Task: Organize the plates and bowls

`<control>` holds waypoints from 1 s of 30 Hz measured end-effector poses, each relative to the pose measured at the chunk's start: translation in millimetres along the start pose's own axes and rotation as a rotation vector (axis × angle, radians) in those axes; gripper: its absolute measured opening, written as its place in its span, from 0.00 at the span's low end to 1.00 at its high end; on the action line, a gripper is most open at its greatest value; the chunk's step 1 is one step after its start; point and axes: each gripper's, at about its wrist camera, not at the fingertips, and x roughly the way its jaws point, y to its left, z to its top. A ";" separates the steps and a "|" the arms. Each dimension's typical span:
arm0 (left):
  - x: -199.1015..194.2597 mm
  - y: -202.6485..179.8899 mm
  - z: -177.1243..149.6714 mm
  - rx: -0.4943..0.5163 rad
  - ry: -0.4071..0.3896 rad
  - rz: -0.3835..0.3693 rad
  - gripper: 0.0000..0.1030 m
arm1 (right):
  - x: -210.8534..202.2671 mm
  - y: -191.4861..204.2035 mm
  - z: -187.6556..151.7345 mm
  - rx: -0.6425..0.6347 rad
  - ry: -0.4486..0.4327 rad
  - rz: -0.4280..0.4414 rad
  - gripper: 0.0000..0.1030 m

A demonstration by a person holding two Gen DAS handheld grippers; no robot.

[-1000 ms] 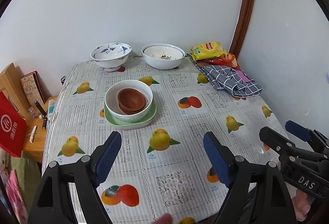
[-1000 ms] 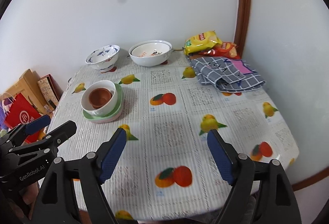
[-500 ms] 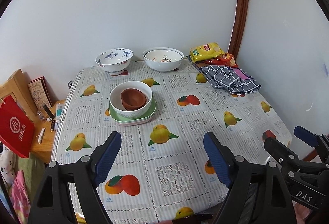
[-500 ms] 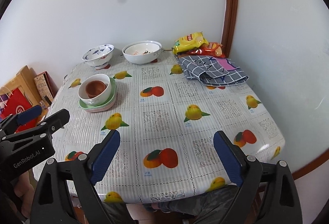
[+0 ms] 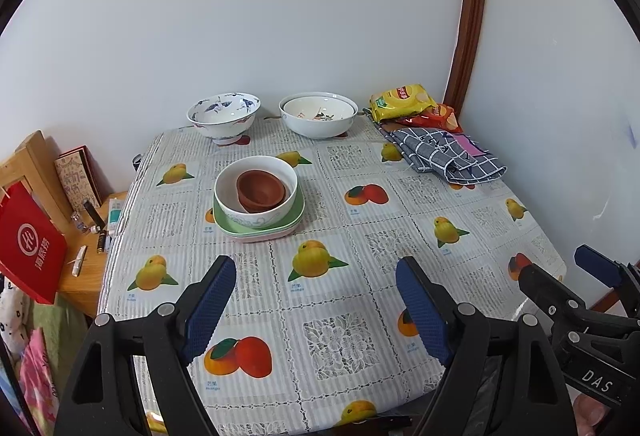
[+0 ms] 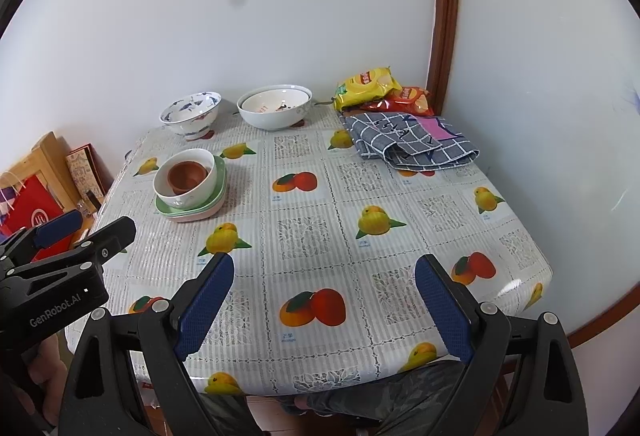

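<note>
Bowls and plates sit on the left half of the table [image 5: 472,276]: brown bowls [image 5: 261,190] nested inside a white bowl [image 5: 256,192], which rides on green plates [image 5: 258,226] with a pink plate edge showing at the bottom of the pile. Blue-patterned bowl [image 5: 223,116] and big white bowl [image 5: 318,114] stand side by side at the back wall, apart from the stack

Handling, my read: white and patterned ones look glazed ceramic, so stiff, slick, chippable, some weight; brown ones likely light, could be plastic or clay, cannot tell. Pinch a bowl across its rim wall, one pad inside, one outside. Plates lie flat, so only the raised lip offers a bite. Lifting the whole pile by the bottom plate risks the inner bowls sliding

Left gripper [image 5: 316,300] jaws apart, nothing between them, hanging over the near table edge, well short of the stack. Right gripper [image 6: 324,300] jaws have just been opening, also empty, over the near edge

Snack bags [image 5: 404,102] and checked cloth [image 5: 444,154] in the far right corner, clear of the crockery
</note>
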 end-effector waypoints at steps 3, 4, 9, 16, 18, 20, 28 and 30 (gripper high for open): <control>-0.2 0.4 0.1 0.000 -0.001 0.000 0.79 | -1.1 -0.2 -0.3 -0.001 -0.003 0.003 0.89; -0.4 0.6 -0.1 -0.001 -0.002 0.000 0.79 | -1.4 -0.1 -0.1 -0.001 -0.002 0.002 0.89; -0.6 1.5 -0.6 -0.002 0.000 0.002 0.79 | -2.0 0.4 -0.1 0.005 -0.003 0.005 0.89; -1.0 1.9 -0.1 -0.003 0.000 0.000 0.79 | -2.6 0.4 1.3 0.008 -0.006 0.006 0.89; -0.9 2.0 -0.3 -0.004 0.001 0.000 0.79 | -3.6 1.3 1.4 0.008 -0.010 0.006 0.89; -1.2 2.0 -0.5 -0.005 0.001 0.000 0.79 | -4.7 1.4 1.8 0.009 -0.012 0.012 0.89; -0.7 2.7 -0.6 -0.006 0.000 0.003 0.79 | -7.1 2.5 2.4 0.006 -0.018 0.011 0.89; -0.7 2.9 -0.6 -0.006 0.000 0.003 0.79 | -7.7 3.3 2.7 0.006 -0.020 0.011 0.89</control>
